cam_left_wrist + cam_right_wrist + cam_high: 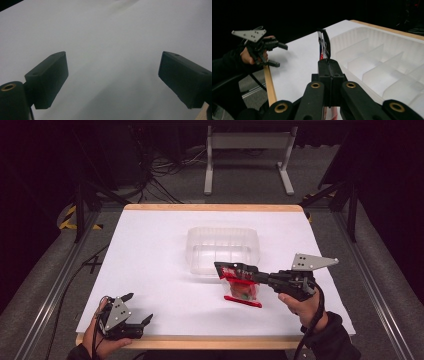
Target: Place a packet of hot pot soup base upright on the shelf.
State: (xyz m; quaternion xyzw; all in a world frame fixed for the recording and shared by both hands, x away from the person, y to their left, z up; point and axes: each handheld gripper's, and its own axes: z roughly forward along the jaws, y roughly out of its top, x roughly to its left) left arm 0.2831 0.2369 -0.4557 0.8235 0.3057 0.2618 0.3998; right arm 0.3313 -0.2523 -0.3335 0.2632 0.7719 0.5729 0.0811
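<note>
High view: a clear packet with red trim (241, 287) is held by its top edge in the right gripper (235, 270), whose jaws are pressed flat together on it; the packet hangs just in front of the near wall of the translucent divided tray (223, 236), its bottom edge apparently just above the white table (150, 250), though a light touch cannot be ruled out. The left gripper (137, 308) is kept near the table's front left corner, well apart from the packet, jaws spread and holding nothing. A slip is judged possible, since only a thin strip of film is pinched while the weight hangs below. Left gripper view: the two black jaws are seen wide apart over bare white table, so no support could be given quickly if the packet dropped. Right gripper view: the packet's edge (324, 43) is seen standing up from the closed jaws, beside the tray's partitioned compartments (387, 60). A snag on the tray's rim or a divider is judged likely if the packet is carried across too low, and the light tray could be pushed along.
</note>
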